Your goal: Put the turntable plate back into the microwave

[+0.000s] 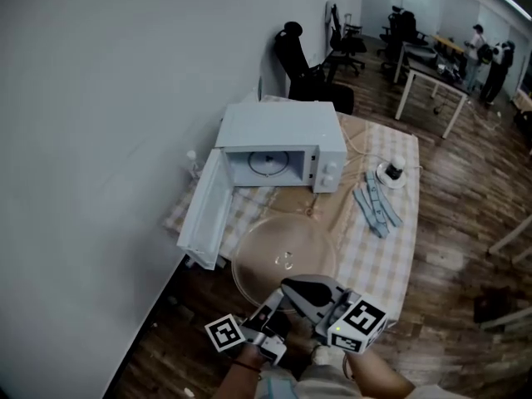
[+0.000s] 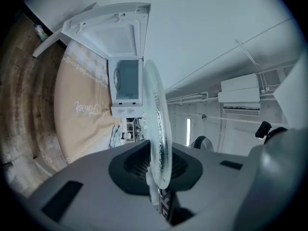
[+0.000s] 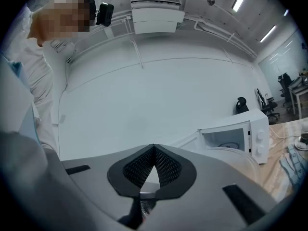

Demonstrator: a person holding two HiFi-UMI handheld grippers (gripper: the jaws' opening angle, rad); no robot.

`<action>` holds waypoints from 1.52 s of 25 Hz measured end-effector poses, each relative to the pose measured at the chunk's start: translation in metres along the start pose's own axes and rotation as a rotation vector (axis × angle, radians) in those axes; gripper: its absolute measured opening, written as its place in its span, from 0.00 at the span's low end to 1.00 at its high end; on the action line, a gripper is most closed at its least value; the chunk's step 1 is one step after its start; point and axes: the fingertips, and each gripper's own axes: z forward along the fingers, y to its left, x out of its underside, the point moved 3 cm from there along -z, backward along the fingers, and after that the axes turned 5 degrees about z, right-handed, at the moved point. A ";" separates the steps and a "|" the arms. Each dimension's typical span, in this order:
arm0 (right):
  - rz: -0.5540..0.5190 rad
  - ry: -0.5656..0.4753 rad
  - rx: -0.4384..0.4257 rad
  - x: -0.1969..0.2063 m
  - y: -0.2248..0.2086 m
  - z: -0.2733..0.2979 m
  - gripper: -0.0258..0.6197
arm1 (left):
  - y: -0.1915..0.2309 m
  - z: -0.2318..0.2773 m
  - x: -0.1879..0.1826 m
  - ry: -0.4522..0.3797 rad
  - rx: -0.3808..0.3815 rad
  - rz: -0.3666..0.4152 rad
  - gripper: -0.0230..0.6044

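left tongs (image 2: 156, 166) shut tight on the rim of the glass plate (image 1: 283, 252), out in front of the open microwave (image 1: 283, 135), over the table (image 1: 391, 248). right tongs (image 3: 153, 150) closed, holding nothing, close beside the left tongs.

The left gripper (image 2: 159, 179) has its jaws closed on the rim of the plate (image 2: 157, 119). The plate stands edge-on between the fingers and reaches out well past their tips. The right gripper (image 3: 153, 150) has its jaws together, tips touching, with nothing between them. In the head view the two grippers sit close side by side, and the left hand (image 1: 249, 362) is just behind its gripper.
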 end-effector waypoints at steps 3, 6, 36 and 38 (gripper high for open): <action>0.009 -0.003 0.019 0.001 -0.001 0.011 0.09 | 0.004 -0.004 -0.008 0.022 -0.006 -0.009 0.10; 0.021 -0.007 0.038 0.003 -0.002 0.021 0.09 | 0.007 -0.007 -0.016 0.041 -0.011 -0.018 0.10; -0.060 -0.056 0.168 0.011 -0.066 0.082 0.09 | 0.050 0.045 -0.100 0.095 0.024 -0.025 0.10; -0.053 -0.057 0.158 0.010 -0.077 0.085 0.09 | 0.056 0.053 -0.104 0.091 0.017 -0.025 0.10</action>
